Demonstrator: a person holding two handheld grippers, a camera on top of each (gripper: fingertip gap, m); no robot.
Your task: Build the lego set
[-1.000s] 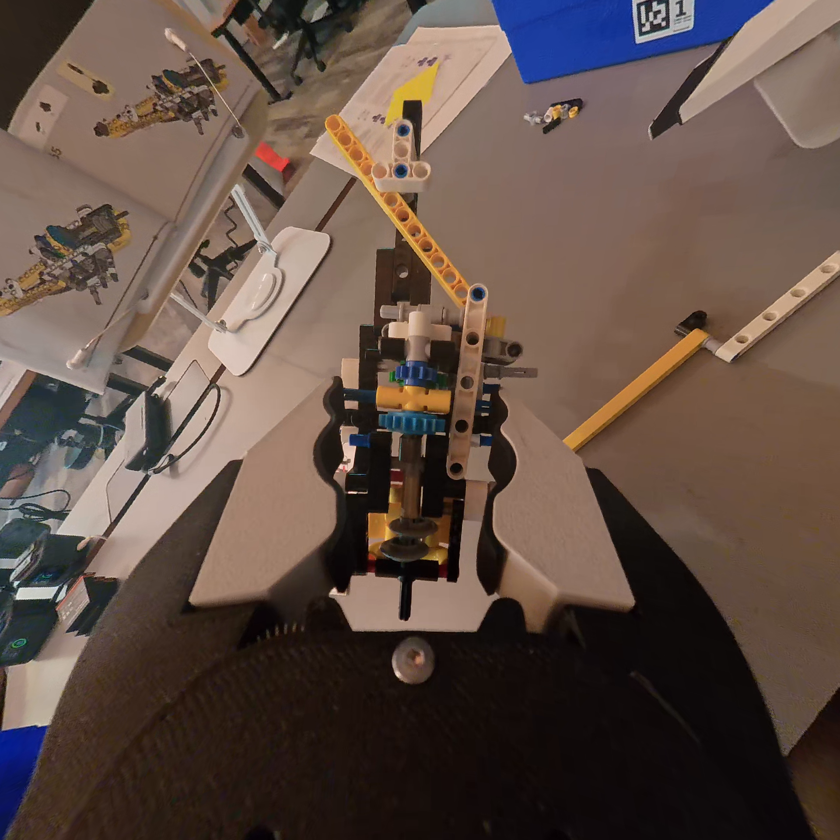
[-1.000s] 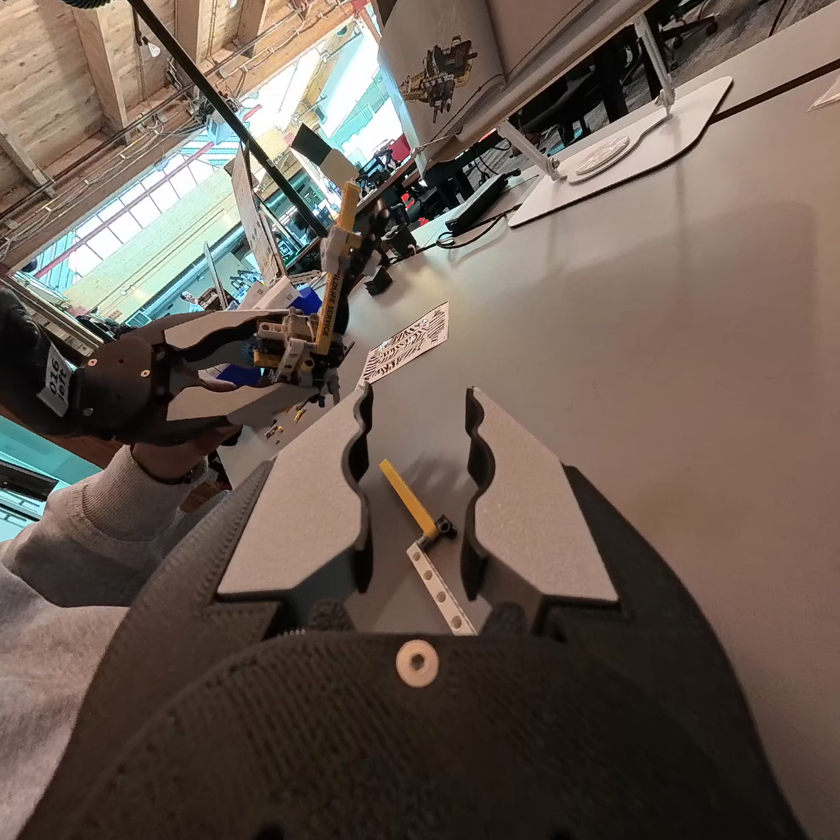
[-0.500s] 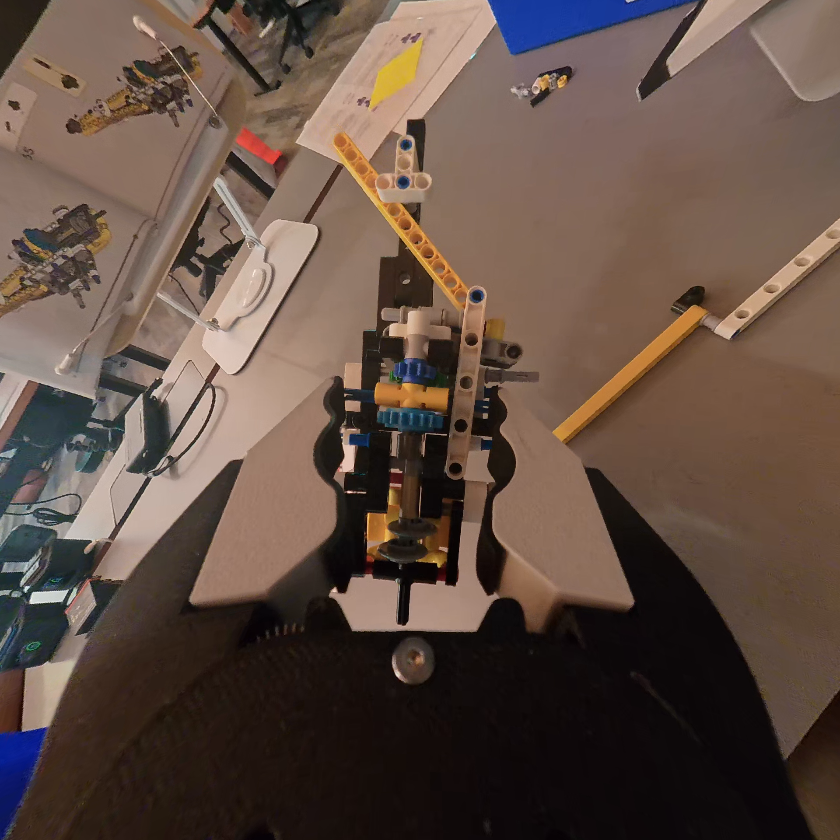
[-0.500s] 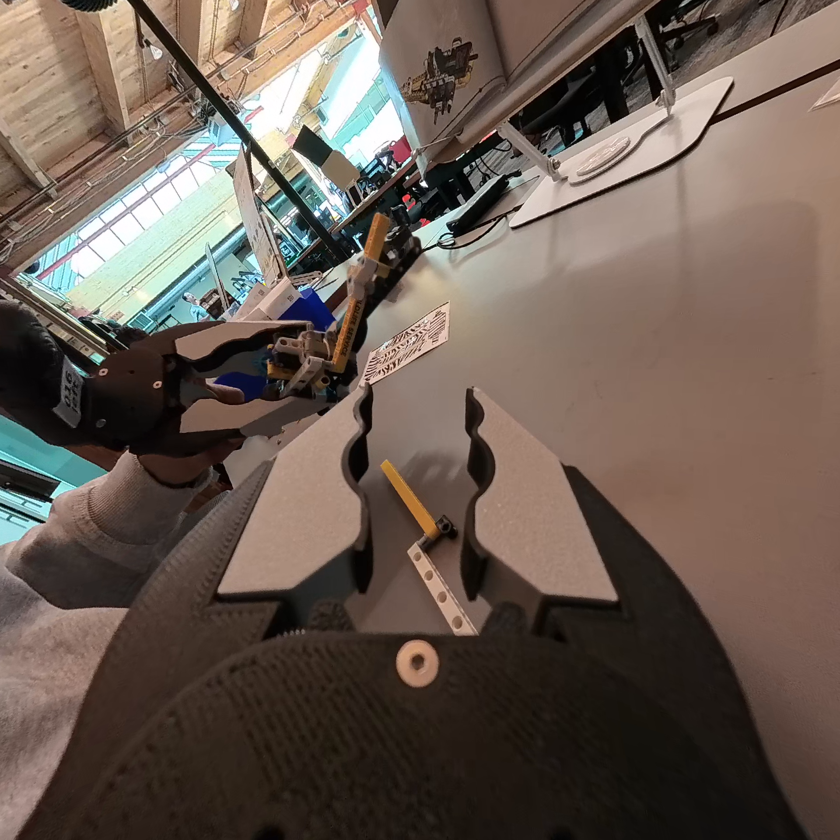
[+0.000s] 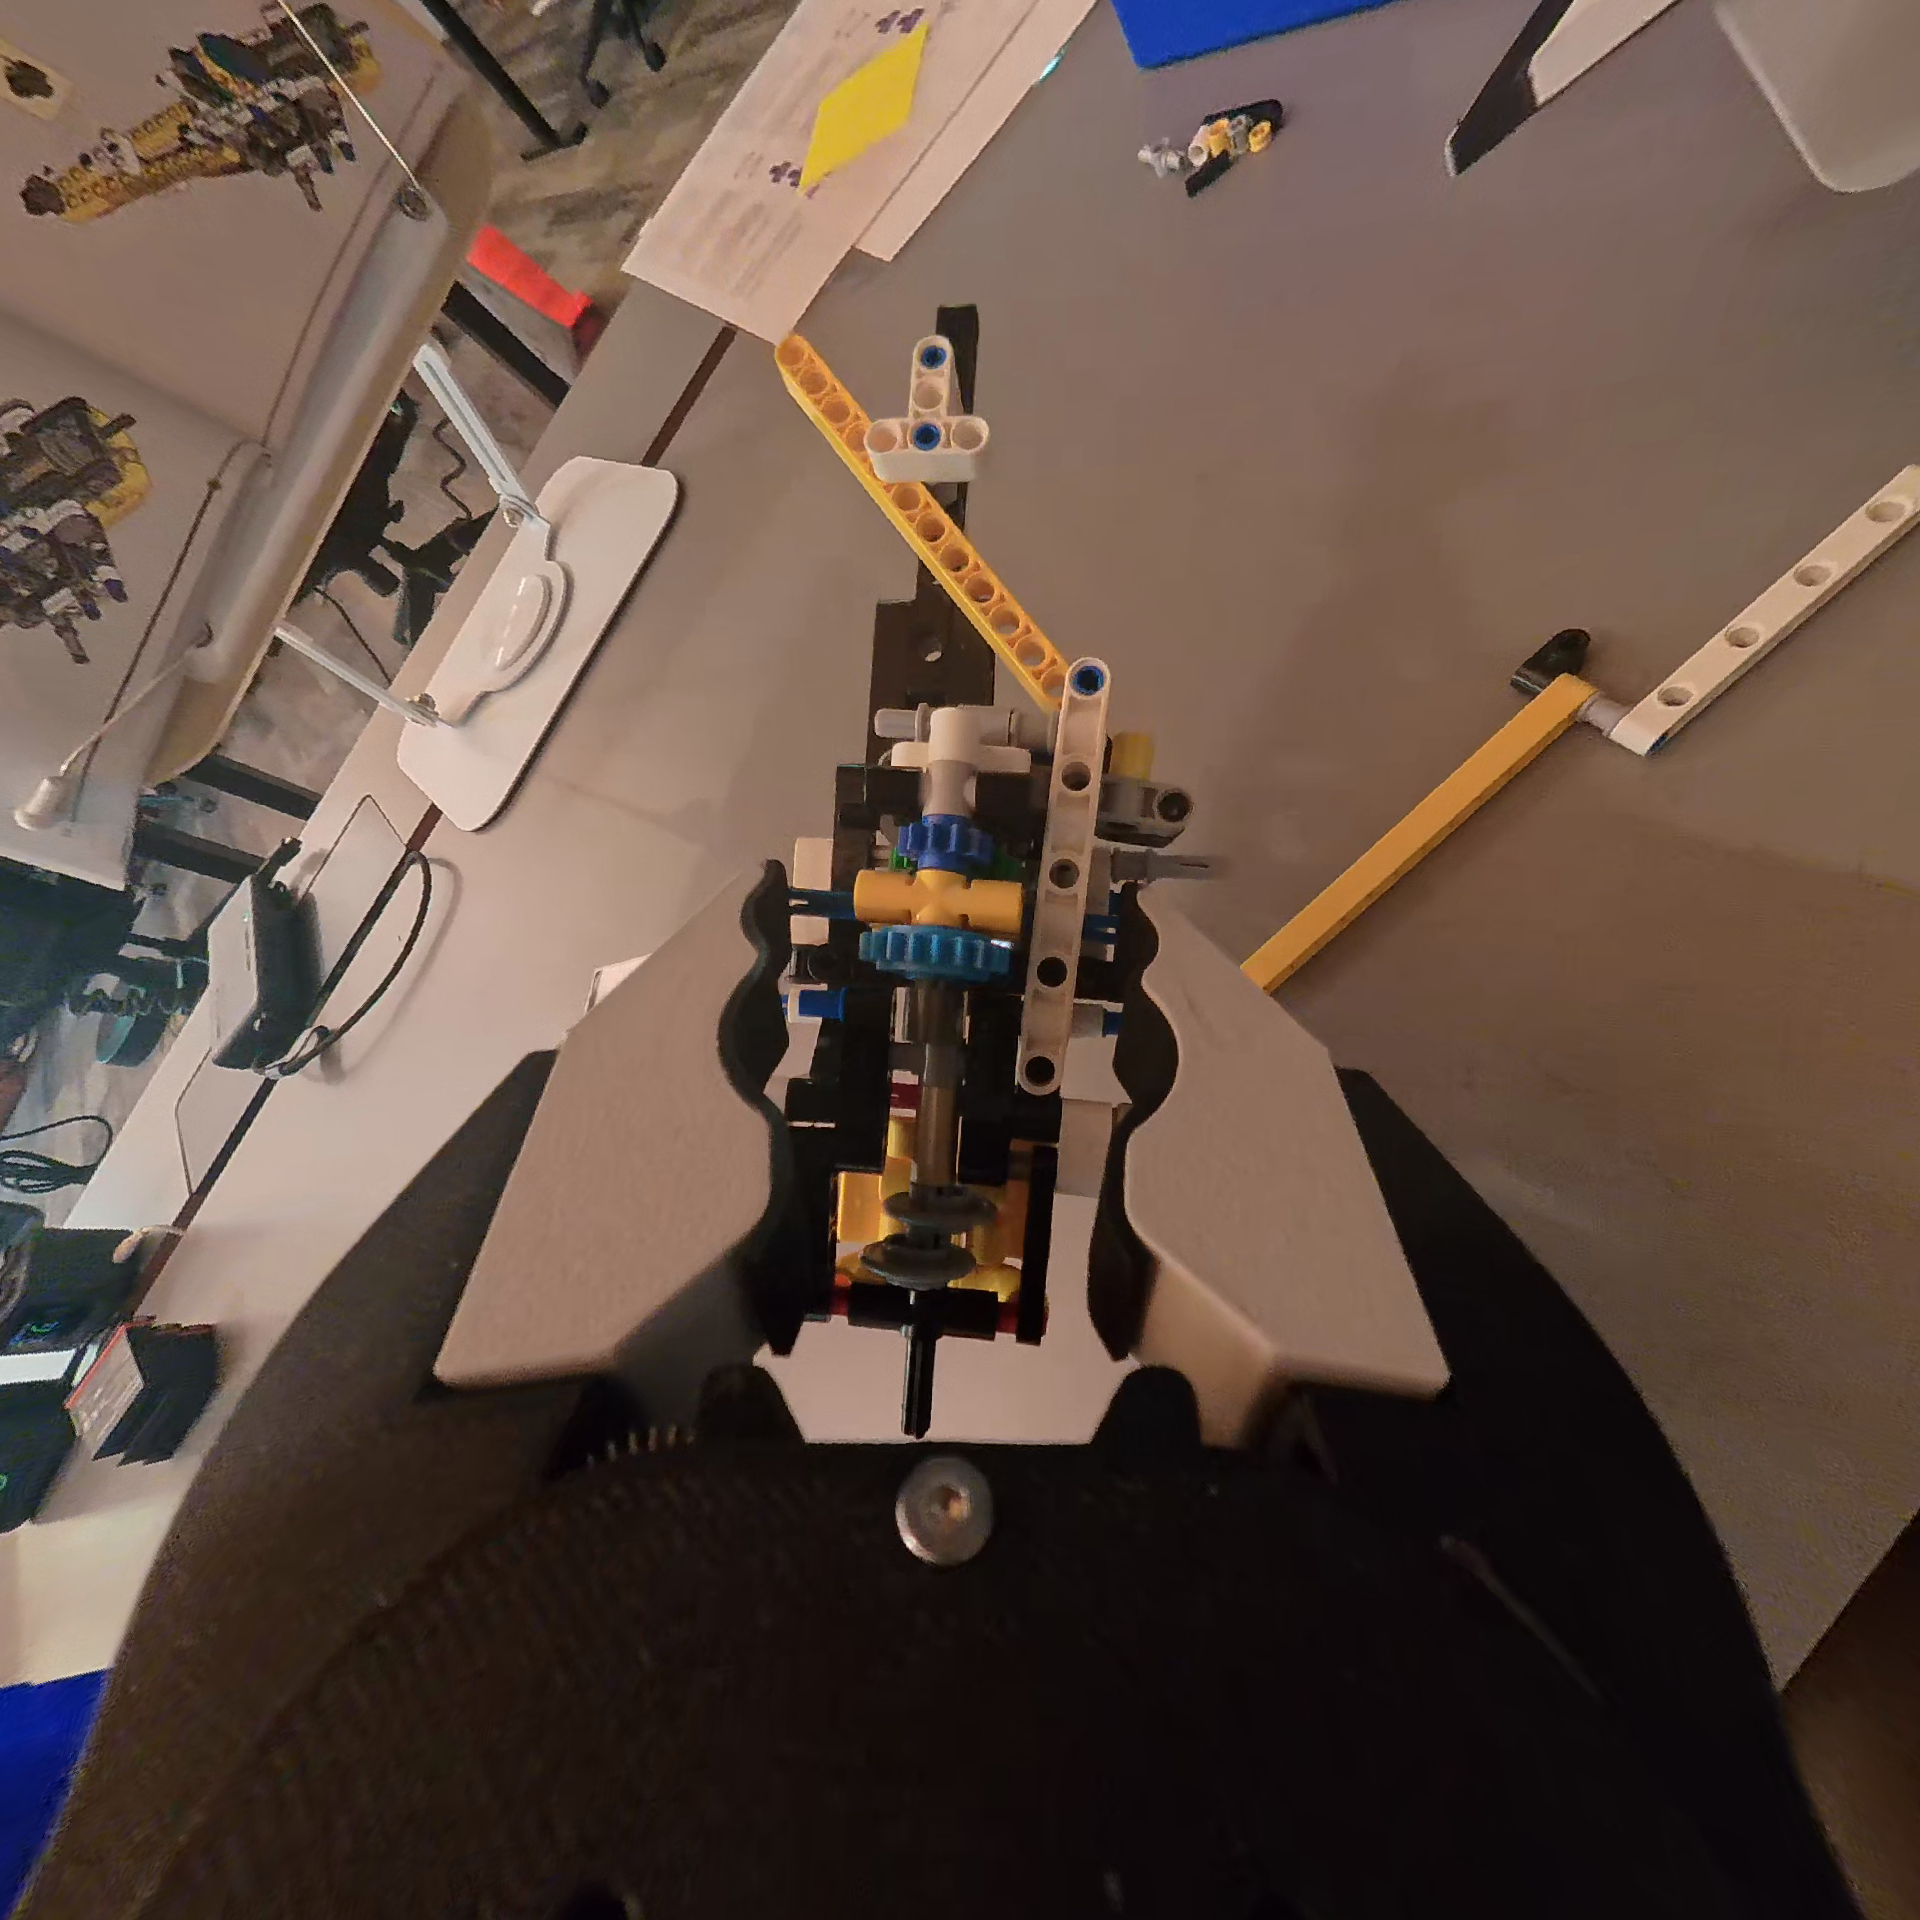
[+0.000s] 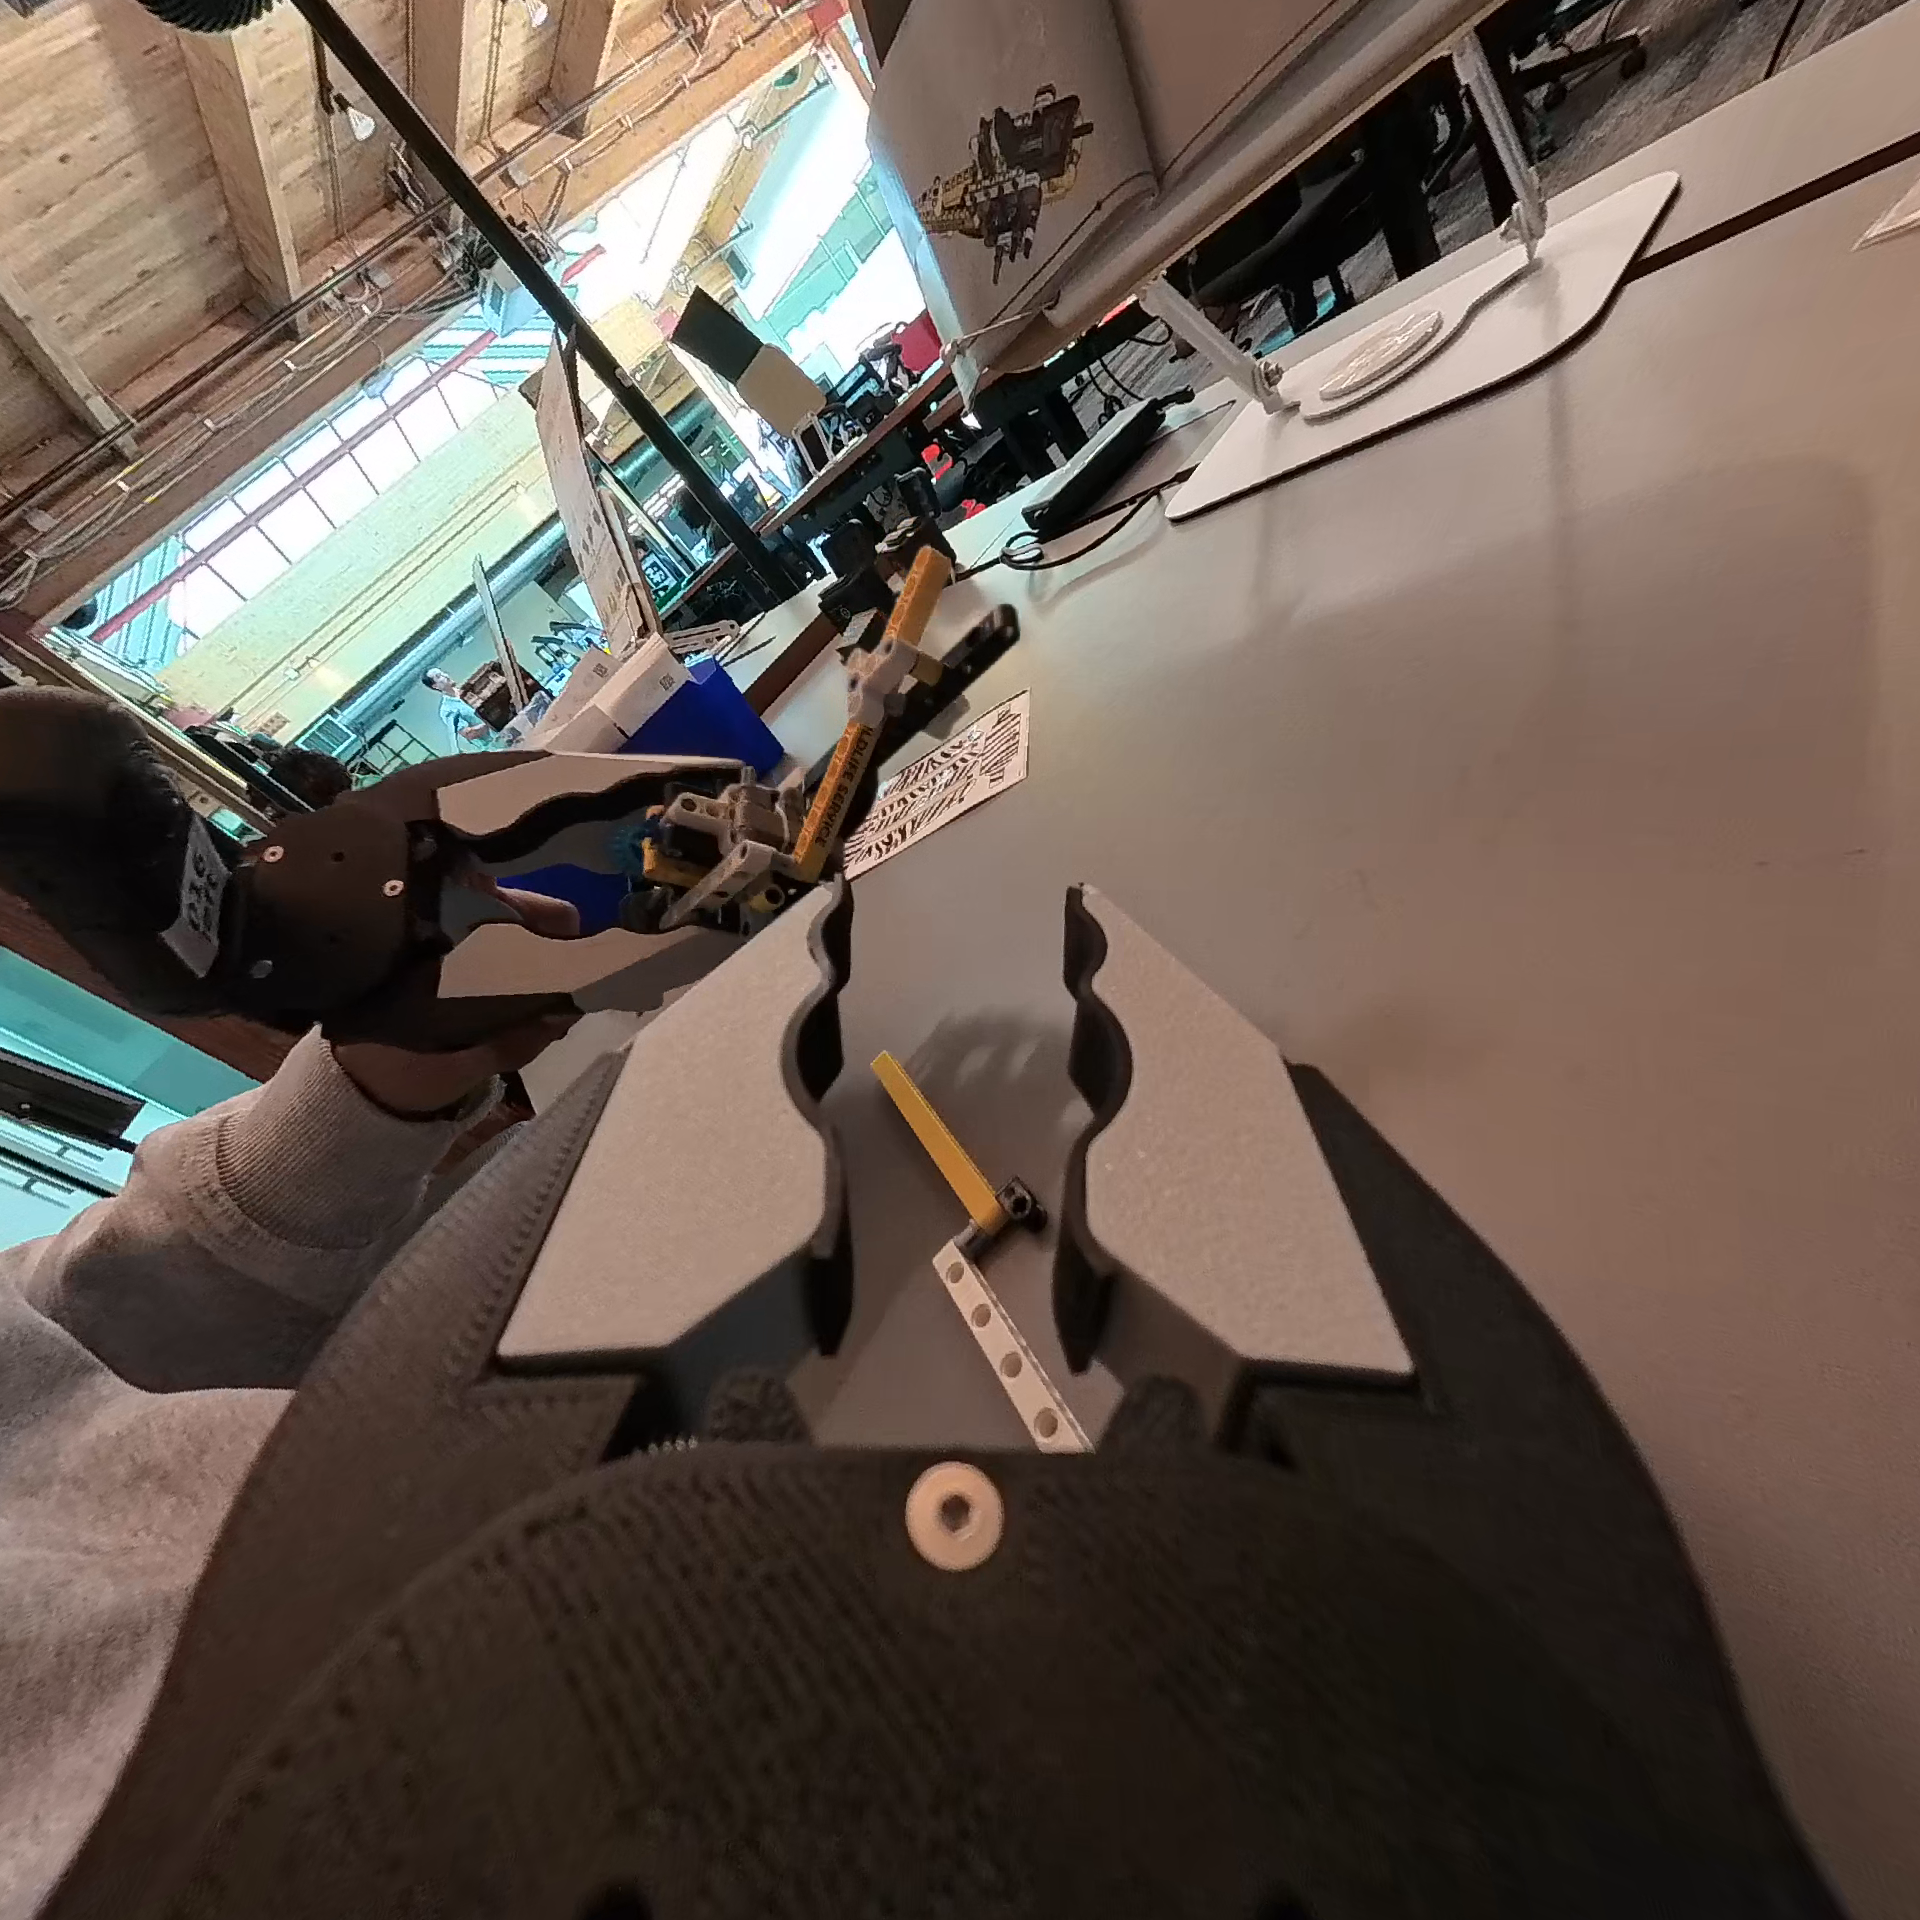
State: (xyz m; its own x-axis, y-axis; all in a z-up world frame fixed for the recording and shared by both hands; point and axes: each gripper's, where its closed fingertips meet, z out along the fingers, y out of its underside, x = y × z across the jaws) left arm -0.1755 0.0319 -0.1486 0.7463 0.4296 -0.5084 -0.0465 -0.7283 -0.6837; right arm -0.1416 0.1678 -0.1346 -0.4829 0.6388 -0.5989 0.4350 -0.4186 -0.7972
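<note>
My left gripper [image 5: 951, 904] is shut on the lego model [image 5: 935, 1039], a black, yellow and white build with blue gears and a central axle. A long yellow beam [image 5: 935, 530] with a white T-piece [image 5: 925, 436] sticks out ahead of it. In the right wrist view the left gripper [image 6: 707, 883] holds the model [image 6: 727, 831] just above the grey table, to the left. My right gripper [image 6: 956, 914] is open and empty, hovering over a loose yellow bar [image 6: 935, 1132] joined to a white holed beam [image 6: 1003, 1351]. That piece also shows in the left wrist view [image 5: 1423, 821], on the table to the right.
A white monitor stand base [image 5: 540, 623] sits at the table's left edge, paper sheets [image 5: 831, 135] beyond it. Small loose parts [image 5: 1210, 140] lie near a blue bin [image 5: 1247, 21]. A patterned sheet [image 6: 935, 779] lies past the model. A screen [image 5: 208, 125] shows pictures of the model. The screen [image 5: 208, 125] is about equally far from each gripper, around 40 cm.
My left gripper has carried the model down and to the right, closer to the table and to my right gripper. The right gripper and the loose yellow-and-white piece have not moved.
</note>
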